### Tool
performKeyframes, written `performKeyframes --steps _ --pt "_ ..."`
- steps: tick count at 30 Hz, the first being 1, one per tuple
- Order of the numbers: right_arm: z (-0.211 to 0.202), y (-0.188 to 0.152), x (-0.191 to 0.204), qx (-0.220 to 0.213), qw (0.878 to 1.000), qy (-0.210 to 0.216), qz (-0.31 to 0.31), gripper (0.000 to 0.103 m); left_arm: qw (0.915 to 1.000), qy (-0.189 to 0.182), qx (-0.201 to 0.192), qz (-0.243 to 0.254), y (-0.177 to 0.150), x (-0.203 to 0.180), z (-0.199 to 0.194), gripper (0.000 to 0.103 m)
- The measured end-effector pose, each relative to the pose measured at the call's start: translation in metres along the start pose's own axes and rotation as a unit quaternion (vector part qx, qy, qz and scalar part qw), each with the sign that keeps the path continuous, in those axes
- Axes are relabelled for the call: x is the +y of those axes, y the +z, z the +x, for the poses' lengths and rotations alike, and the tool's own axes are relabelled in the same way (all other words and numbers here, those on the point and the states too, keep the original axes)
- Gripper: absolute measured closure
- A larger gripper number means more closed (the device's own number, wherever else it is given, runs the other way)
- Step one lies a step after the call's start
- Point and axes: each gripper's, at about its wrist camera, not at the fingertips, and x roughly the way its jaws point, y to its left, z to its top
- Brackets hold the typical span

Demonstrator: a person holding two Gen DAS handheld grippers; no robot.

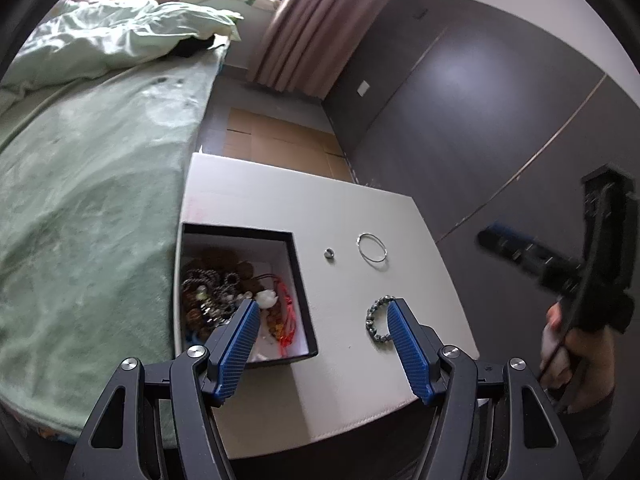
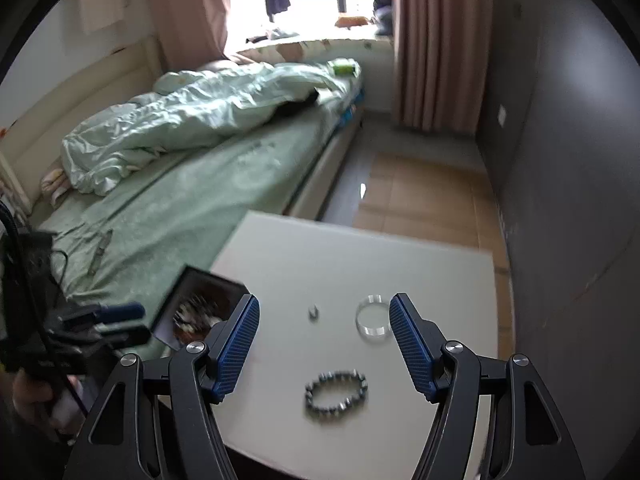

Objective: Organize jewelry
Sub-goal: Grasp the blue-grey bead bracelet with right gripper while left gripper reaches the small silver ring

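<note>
The left tongs [image 1: 323, 308] are held wide open, blue pads [image 1: 405, 344] splayed, nothing gripped. The right tongs [image 2: 324, 306] are spread just as wide and empty. In the left view, the right tool is seen blurred at 3 o'clock, clasped by a hand [image 1: 576, 364].

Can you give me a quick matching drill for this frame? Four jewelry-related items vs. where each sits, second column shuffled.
Column 1:
1. beaded bracelet
2. thin metal bangle
3. small silver ring
4. black box

Column 2:
A. at the table's bed-side edge, full of jewelry
B. loose on the table, farthest from the box
C. loose on the table, nearest both hand-held grippers
D. loose on the table, between box and bangle

Pairs: 1-C, 2-B, 3-D, 4-A
</note>
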Motion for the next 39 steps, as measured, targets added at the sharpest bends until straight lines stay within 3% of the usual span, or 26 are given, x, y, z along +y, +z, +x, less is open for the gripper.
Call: performKeyframes --steps 8,11,20,22,24,25,26,31,39 --pt "0.058 -0.045 -0.041 0.069 0.996 0.003 0.063 0.037 0.9985 0.02 0.024 0.045 0.019 -0.022 0.037 0.036" --pt "0.08 -0.059 -0.05 0.098 0.993 0.001 0.072 0.045 0.9972 0.026 0.038 0.058 0.028 -0.028 0.056 0.036" --pt "0.125 -0.083 -0.056 0.16 0.985 -0.009 0.058 0.054 0.992 0.05 0.08 0.084 0.051 -0.039 0.102 0.053" --pt "0.126 -0.085 -0.051 0.16 0.986 -0.023 0.036 0.058 0.9903 0.056 0.09 0.089 0.053 -0.041 0.114 0.059" --pt "0.127 -0.085 -0.045 0.165 0.985 -0.047 0.013 0.068 0.9888 0.061 0.101 0.092 0.057 -0.042 0.125 0.062" --pt "0.127 -0.086 -0.042 0.167 0.984 -0.06 0.0 0.077 0.9878 0.064 0.107 0.094 0.058 -0.043 0.132 0.062" --pt "0.126 -0.086 -0.042 0.166 0.984 -0.059 -0.007 0.093 0.9867 0.067 0.112 0.096 0.059 -0.044 0.138 0.062" --pt "0.121 -0.086 -0.063 0.151 0.987 -0.046 0.024 0.094 0.981 0.081 0.139 0.108 0.061 -0.051 0.166 0.069" --pt "0.102 -0.096 -0.096 0.115 0.989 -0.036 0.081 0.094 0.9707 0.117 0.178 0.112 0.058 -0.052 0.203 0.069"
